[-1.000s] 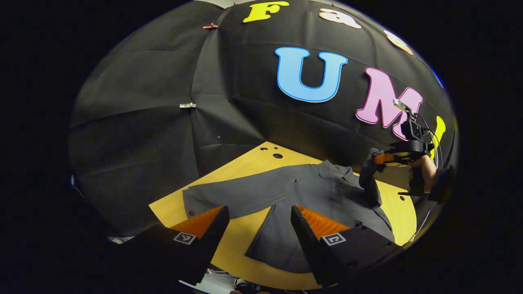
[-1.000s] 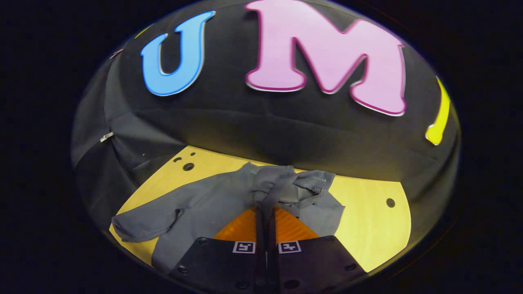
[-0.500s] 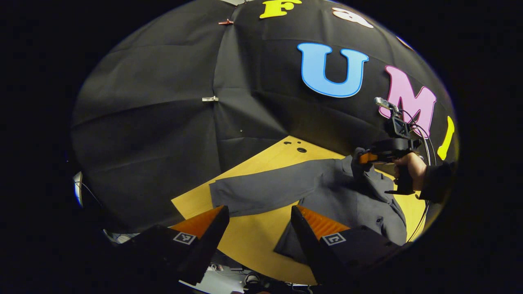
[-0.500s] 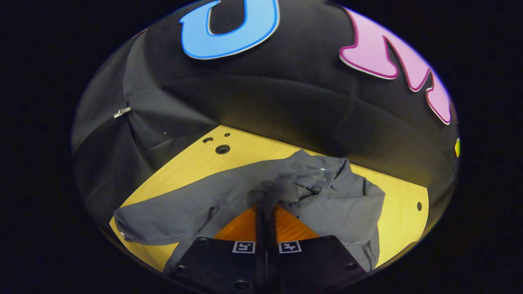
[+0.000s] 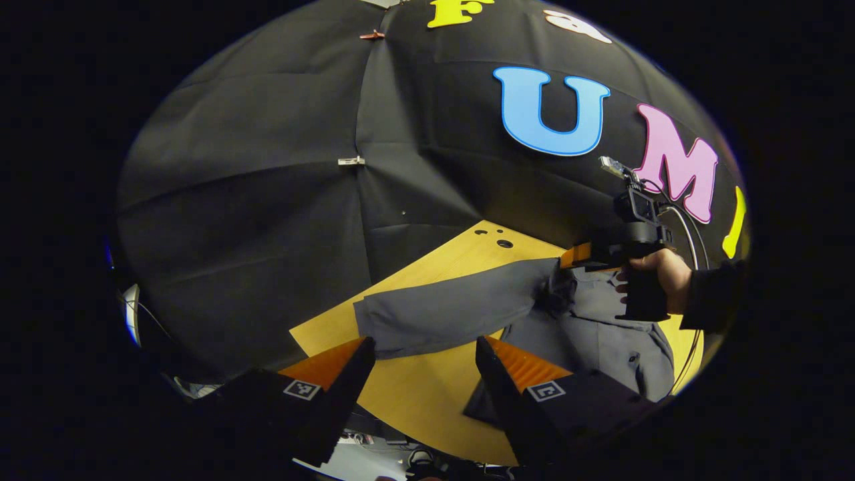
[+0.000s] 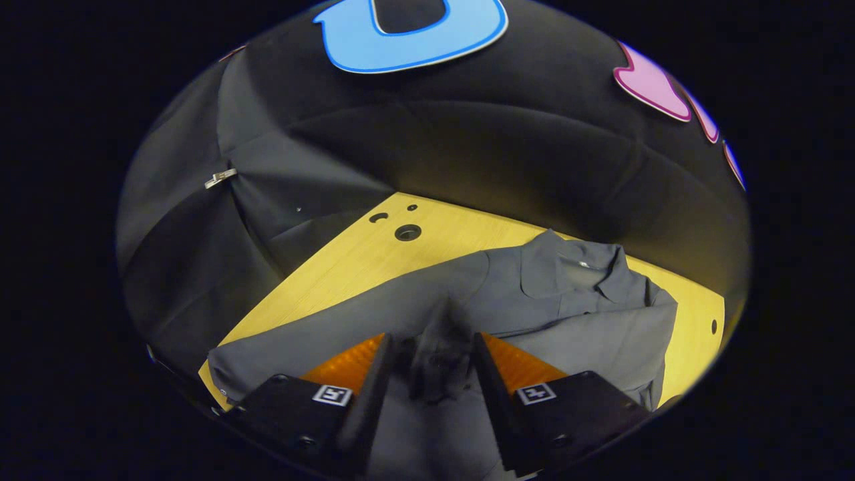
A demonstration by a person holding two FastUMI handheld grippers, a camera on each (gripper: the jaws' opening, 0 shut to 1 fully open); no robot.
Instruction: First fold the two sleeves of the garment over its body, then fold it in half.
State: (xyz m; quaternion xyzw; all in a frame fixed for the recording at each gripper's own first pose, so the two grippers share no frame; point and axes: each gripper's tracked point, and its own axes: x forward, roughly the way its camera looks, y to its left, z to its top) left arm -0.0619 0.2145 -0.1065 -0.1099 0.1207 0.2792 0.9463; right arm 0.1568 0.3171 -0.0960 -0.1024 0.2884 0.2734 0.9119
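A grey button shirt (image 6: 574,294) lies flat on the yellow wooden table (image 6: 374,260), collar toward the wall. One sleeve (image 6: 300,334) stretches out toward the table's left corner; the other sleeve (image 6: 594,334) is laid across the body. My right gripper (image 6: 433,342) hangs open just over the shirt, with a dark crumpled sleeve end (image 6: 434,361) loose between its fingers. In the left gripper view, my left gripper (image 5: 421,357) stands open and bare near the table's front edge, short of the outstretched sleeve (image 5: 441,310). The right gripper (image 5: 571,256), held by a hand (image 5: 658,267), hovers above the shirt's chest (image 5: 601,334).
Small round holes (image 6: 407,232) sit in the table's far left corner. The black cloth wall with a metal clip (image 5: 351,161) rises close behind the table. Bare yellow table (image 5: 414,401) lies in front of the shirt, and its front edge drops to the floor.
The right gripper carried the sleeve end leftward across the shirt's body, lowered, and its fingers parted, letting the cloth go. The left gripper stayed open and barely shifted.
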